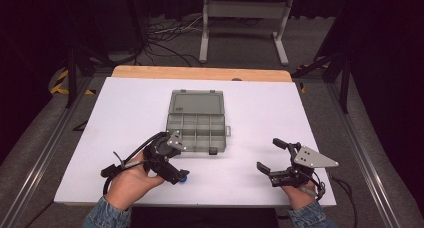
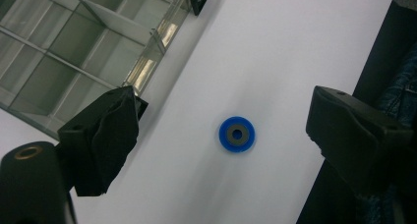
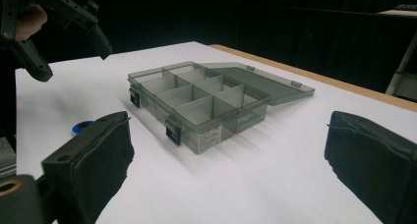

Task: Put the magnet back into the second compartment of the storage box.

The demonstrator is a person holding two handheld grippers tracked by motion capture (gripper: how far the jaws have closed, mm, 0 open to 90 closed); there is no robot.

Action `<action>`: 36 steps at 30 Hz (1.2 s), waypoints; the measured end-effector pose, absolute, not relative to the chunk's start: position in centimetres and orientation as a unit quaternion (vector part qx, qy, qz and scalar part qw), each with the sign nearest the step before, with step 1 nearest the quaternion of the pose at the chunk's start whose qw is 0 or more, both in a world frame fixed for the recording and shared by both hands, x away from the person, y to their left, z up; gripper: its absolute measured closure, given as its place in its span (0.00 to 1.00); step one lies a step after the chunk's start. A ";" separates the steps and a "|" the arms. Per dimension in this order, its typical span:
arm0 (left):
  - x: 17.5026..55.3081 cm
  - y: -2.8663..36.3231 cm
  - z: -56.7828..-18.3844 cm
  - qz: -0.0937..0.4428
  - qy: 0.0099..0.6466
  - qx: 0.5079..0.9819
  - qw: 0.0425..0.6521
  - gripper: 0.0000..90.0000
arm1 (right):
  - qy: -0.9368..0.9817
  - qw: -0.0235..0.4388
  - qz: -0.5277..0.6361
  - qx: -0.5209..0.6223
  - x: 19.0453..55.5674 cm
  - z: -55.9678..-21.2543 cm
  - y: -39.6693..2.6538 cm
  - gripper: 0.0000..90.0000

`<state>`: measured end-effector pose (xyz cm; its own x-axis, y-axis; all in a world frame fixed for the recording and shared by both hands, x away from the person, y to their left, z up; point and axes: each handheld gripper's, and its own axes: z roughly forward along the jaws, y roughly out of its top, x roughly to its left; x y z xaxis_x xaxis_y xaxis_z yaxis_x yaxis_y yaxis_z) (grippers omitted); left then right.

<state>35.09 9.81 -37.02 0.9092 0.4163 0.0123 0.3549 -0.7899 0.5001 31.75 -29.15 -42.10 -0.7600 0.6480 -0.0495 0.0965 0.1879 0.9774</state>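
A small blue ring with a grey centre (image 2: 237, 133) lies flat on the white table top (image 1: 250, 118). My left gripper (image 2: 223, 121) hangs over it pointing down, open, one jaw on each side of the ring and well apart from it. In the high view the ring (image 1: 183, 178) peeks out beside the left gripper (image 1: 172, 160) near the front edge. A grey clear compartment box (image 1: 196, 133) sits mid-table, its lid (image 1: 196, 100) laid back flat and its cells empty. My right gripper (image 1: 272, 155) is open at the front right, facing the box (image 3: 206, 101) and holding nothing.
The box's front latches (image 3: 173, 132) face the person's side. The table's front edge runs just behind both hands, and a wooden strip (image 1: 200, 73) borders the far edge. White surface lies open left and right of the box. Cables and a metal stand (image 1: 240, 18) are on the floor beyond.
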 end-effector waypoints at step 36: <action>34.8 8.4 -42.1 0.009 0.186 0.962 0.197 0.21 | 0.735 0.233 0.585 0.253 31.7 -42.1 -29.2 0.05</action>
<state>34.79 8.41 -42.06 0.9303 0.3623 -0.0570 0.3555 -0.8527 0.3828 31.74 -29.22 -42.09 -0.7635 0.6441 -0.0468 0.0991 0.1885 0.9771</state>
